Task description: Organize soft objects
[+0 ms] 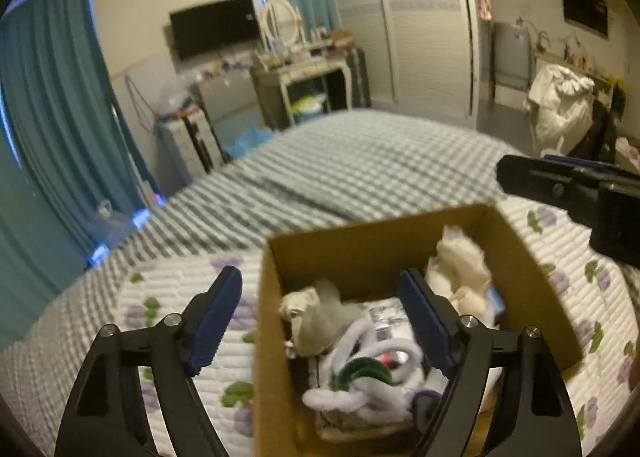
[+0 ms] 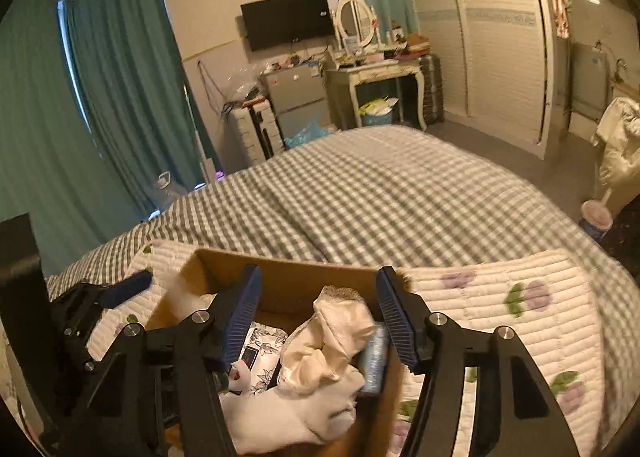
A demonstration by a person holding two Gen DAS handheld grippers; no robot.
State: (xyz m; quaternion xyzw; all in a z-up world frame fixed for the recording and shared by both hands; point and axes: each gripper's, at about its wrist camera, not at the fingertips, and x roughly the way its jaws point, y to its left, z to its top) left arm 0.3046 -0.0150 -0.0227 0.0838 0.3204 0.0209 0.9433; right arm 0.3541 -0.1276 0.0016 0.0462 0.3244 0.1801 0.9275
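Your left tool (image 1: 320,297) hangs over the left wall of the cardboard box (image 1: 360,245), released: one finger is outside the box above the floral quilt (image 1: 168,297), the other inside it, and nothing sits between the pads. Your right tool (image 2: 318,313) is also released, fingers spread wide above the right part of the box (image 2: 288,281), with the cream sock (image 2: 332,341) lying below the gap and not gripped. From the left wrist view your right tool (image 1: 580,193) shows as a dark shape past the box's far right corner; from the right wrist view your left tool (image 2: 120,293) shows at the box's left side.

The box stands on the floral quilt, which is spread over the near end of the bed, on top of the grey checked cover (image 2: 380,193). The soft things are inside the box:
- a fluffy white plush (image 1: 460,273) against the right wall;
- a pale crumpled cloth (image 1: 312,313) toward the left;
- white fuzzy loops (image 1: 360,369) tangled with a dark green piece (image 1: 360,371) nearer you;
- a white soft piece (image 2: 280,417) under the cream sock;
- a black-and-white floral printed item (image 2: 268,353) flat on the bottom.

A bluish tube-like item (image 2: 374,357) leans beside the sock at the right wall; it is too blurred to identify.
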